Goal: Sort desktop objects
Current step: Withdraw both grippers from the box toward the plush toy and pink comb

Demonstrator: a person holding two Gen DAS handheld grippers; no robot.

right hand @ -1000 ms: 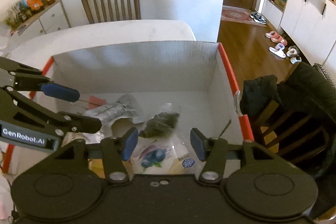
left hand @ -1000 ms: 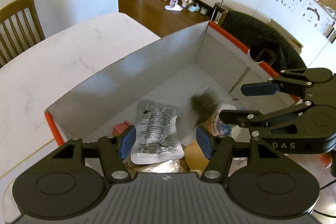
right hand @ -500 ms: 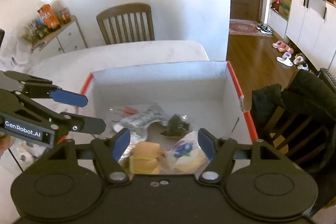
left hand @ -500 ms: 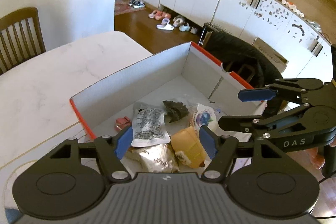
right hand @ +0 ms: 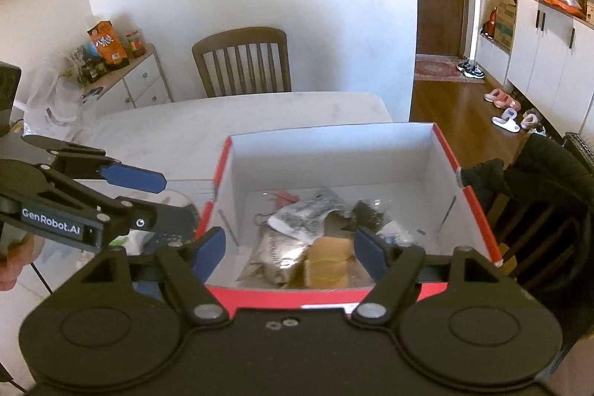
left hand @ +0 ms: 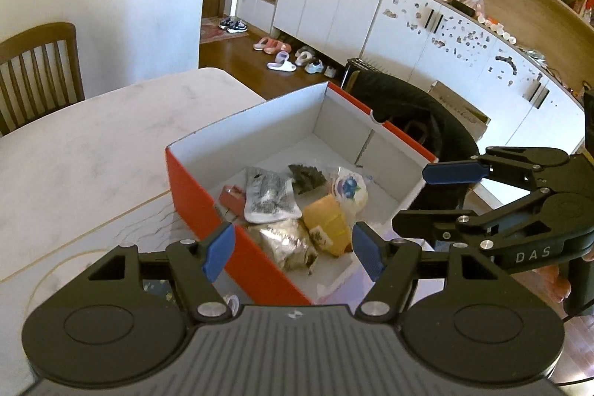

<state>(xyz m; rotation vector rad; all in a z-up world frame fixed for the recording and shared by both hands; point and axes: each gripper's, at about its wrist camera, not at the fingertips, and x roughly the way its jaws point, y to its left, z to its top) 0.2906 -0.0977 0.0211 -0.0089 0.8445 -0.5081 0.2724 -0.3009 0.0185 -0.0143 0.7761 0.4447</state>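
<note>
A red cardboard box [left hand: 193,195] with a white inside stands on the white marble table [left hand: 74,151]. It holds several items: a silver printed pouch [left hand: 269,199], a yellow pack [left hand: 328,223], a shiny foil bag [left hand: 287,244], a dark clump in clear wrap [left hand: 306,175], a blueberry-print pack [left hand: 349,188] and a small red item [left hand: 232,197]. My left gripper [left hand: 293,257] is open and empty above the box's near corner. My right gripper [right hand: 289,249] is open and empty above the box's [right hand: 467,210] near wall; it also shows in the left wrist view [left hand: 427,195].
A wooden chair [right hand: 243,62] stands at the table's far side. A chair draped with a dark coat [left hand: 412,114] is beside the box. A side cabinet [right hand: 126,80] with snacks stands at the wall. Small clutter [right hand: 133,240] lies on the table left of the box.
Both grippers have pulled up and back from inside the box, both open and empty. The dark clump has settled among the other items.
</note>
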